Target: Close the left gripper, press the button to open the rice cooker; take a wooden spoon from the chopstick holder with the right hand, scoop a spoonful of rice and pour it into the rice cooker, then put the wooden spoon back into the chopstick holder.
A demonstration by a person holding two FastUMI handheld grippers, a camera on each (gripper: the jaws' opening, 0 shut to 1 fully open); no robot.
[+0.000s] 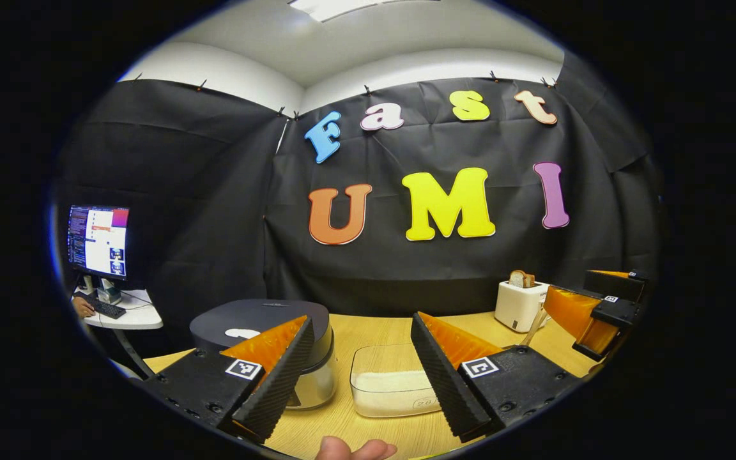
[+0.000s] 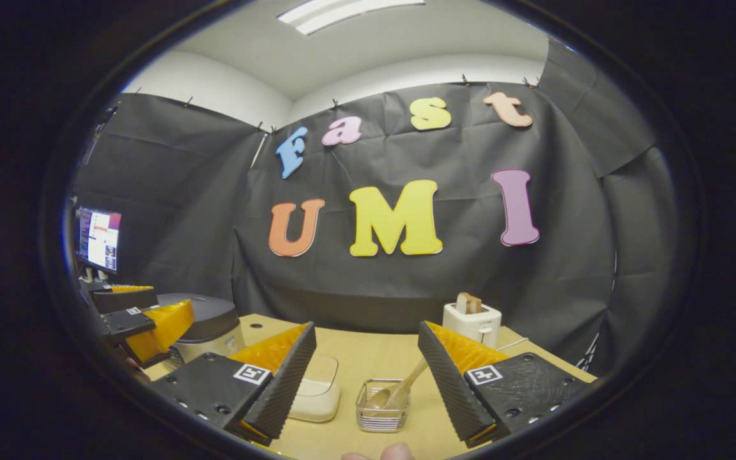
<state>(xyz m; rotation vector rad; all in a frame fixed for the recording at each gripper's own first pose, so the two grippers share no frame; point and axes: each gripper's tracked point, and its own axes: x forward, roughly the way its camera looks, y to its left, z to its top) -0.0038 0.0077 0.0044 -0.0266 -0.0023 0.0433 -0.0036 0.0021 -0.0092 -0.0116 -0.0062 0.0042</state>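
- Rice cooker (image 1: 266, 348) is round, with a dark lid that is shut and a shiny silver body; a pale mark sits on the lid.
- It stands on the wooden tabletop (image 1: 374, 329), at the left side, partly behind the left finger of the left tool (image 1: 361, 377).
- The left tool has its fingers spread wide apart and holds nothing; the cooker is a little beyond it, not touched.
- Clear rice container (image 1: 390, 383) with white rice inside stands just beside the cooker, between the fingers of the left tool in the left gripper view.
- Wooden spoon (image 2: 400, 386) leans tilted in the chopstick holder (image 2: 382, 406), a small clear wire basket, bowl end down.
- In the right gripper view the holder is between the fingers of the right tool (image 2: 368, 377), which are also spread and hold nothing; the spoon is ahead of them, apart.
- White toaster (image 2: 471, 324) with a slice of bread stands at the far right of the tabletop, well apart from the cooker.
- Monitor (image 1: 98, 241) glows on a side desk at the far left.
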